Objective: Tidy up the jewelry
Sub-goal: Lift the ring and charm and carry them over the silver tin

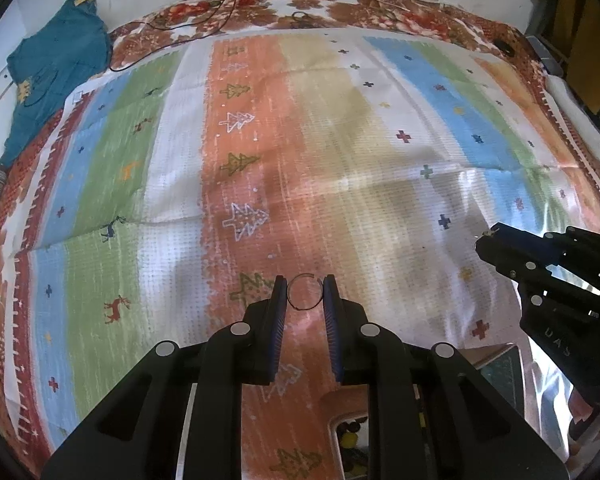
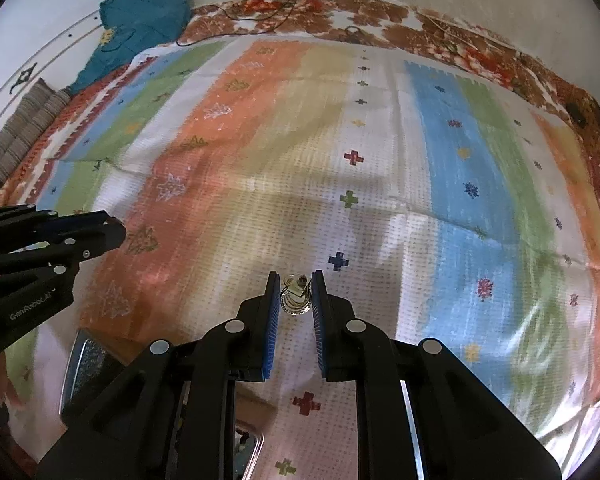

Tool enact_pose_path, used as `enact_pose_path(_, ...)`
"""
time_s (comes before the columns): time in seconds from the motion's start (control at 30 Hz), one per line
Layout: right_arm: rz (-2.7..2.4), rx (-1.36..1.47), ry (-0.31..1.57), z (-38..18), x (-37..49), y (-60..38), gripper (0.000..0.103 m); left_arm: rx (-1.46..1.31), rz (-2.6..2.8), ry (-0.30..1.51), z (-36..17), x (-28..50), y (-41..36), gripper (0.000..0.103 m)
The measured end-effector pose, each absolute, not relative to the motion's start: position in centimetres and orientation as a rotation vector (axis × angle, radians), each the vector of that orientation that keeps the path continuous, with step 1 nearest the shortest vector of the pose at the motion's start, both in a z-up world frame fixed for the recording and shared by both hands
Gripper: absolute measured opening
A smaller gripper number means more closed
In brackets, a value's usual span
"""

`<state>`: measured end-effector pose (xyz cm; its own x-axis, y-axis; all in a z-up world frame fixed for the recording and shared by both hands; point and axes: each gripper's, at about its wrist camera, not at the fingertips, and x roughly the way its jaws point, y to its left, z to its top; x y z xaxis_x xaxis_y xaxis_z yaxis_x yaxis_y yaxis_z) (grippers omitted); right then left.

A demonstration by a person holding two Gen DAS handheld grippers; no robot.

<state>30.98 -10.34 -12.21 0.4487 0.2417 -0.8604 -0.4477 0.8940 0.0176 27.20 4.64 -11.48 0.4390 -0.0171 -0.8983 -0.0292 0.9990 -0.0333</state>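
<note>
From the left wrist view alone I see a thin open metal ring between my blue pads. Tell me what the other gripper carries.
Observer: The right gripper is shut on a small ornate gold-and-silver jewelry piece, pinched between its blue pads.
Operator: Say whether it hangs below the pads.
Observer: No. It sits between the fingertips, with a round silvery base toward the gripper body.
Operator: Report what lies under that gripper.
Observer: Past its left side a shiny metal tray rests on the striped plastic mat.
Operator: Confirm my own grip from there.
Observer: The left gripper shows only side-on; its ring is not visible there.
</note>
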Motion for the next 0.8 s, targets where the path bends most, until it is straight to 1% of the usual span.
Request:
enact_pose_path(0.5,0.437,-0.183,0.970,-9.5,28.7,-11.7,0.017,-0.074,-0.028,1.067,-8.7,24.8,3.3,0.018)
enact_pose_path(0.8,0.457,-0.186,0.959,-8.9,26.9,-11.8,0.017,-0.095,-0.059,1.033,-7.1,22.5,2.3,0.018)
